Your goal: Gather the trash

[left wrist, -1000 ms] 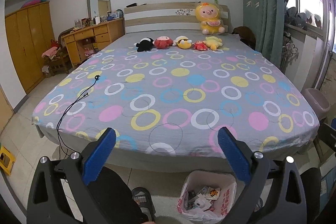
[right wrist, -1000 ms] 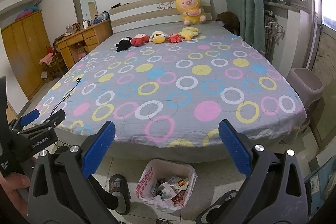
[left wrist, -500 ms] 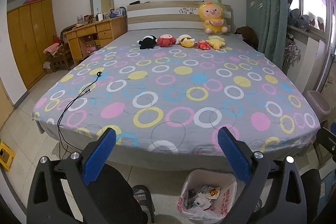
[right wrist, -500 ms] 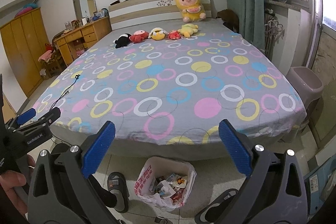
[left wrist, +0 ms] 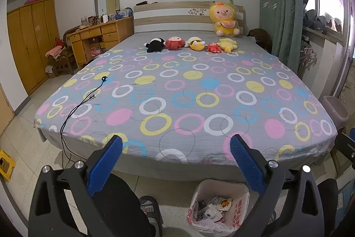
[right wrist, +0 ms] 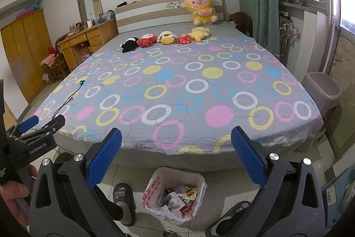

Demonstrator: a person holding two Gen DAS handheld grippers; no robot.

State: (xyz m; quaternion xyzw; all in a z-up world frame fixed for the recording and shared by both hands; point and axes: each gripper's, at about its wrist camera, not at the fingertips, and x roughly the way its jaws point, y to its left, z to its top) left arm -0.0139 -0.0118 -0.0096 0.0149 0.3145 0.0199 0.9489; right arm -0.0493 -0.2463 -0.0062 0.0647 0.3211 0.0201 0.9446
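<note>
Both the left gripper (left wrist: pixel 175 161) and the right gripper (right wrist: pixel 176 159) are hanging wide open and empty above the foot of the circle-patterned grey bed (left wrist: pixel 188 92). The white plastic trash bag with red print (right wrist: pixel 175 194) is sitting on the floor just below, already holding wrappers. No loose litter is showing on the bed, so collecting appears largely done, with the bag perhaps left to gather.

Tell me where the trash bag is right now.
The trash bag sits on the floor at the bed's foot, low centre in both views, just right of a sandalled foot.
</note>
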